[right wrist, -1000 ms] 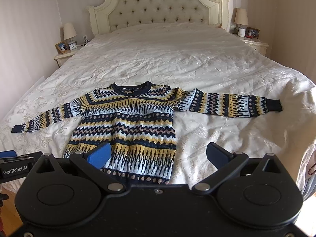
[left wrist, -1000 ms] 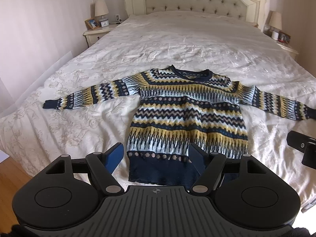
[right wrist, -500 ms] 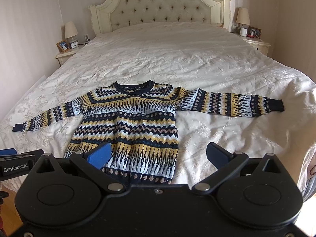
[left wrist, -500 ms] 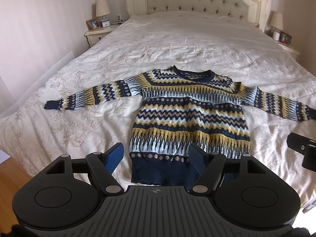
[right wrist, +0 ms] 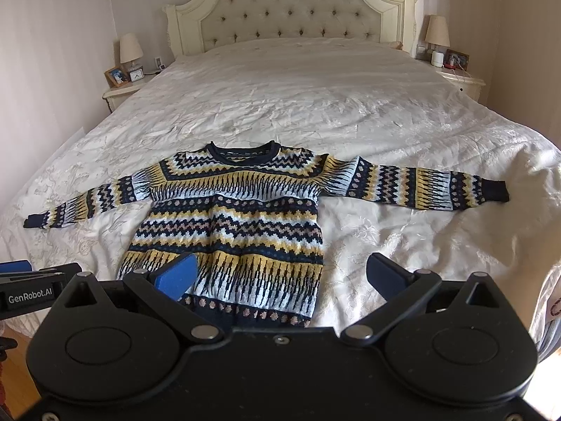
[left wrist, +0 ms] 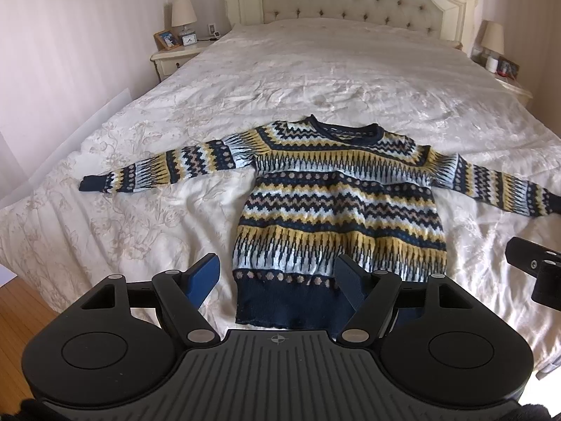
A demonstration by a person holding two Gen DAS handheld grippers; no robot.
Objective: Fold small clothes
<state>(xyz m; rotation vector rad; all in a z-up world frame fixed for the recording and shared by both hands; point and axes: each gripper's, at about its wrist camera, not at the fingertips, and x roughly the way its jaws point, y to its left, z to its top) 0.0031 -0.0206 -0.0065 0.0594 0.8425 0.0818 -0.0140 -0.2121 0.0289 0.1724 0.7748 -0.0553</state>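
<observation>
A small knitted sweater (left wrist: 336, 203) (right wrist: 231, 224) in navy, yellow and pale blue lies flat, face up, on the white bedspread, both sleeves stretched out sideways, hem towards me. My left gripper (left wrist: 278, 273) hovers open above the left part of the navy hem, nothing between its blue pads. Over the sweater's lower right part my right gripper (right wrist: 280, 270) stands open too, its left pad (right wrist: 177, 275) above the knit, its right pad over bare bedspread. Each gripper's edge shows in the other's view.
The large bed (right wrist: 350, 98) has a tufted cream headboard (right wrist: 291, 3). Nightstands with lamps, a clock and photo frames flank it on the left (left wrist: 171, 58) and right (right wrist: 459, 80). Wooden floor (left wrist: 21, 298) shows at the lower left, below the near edge of the bed.
Both views have drifted slightly, so the sweater sits a touch farther from the fingers. The sweater itself has not moved and both grippers have stayed open.
</observation>
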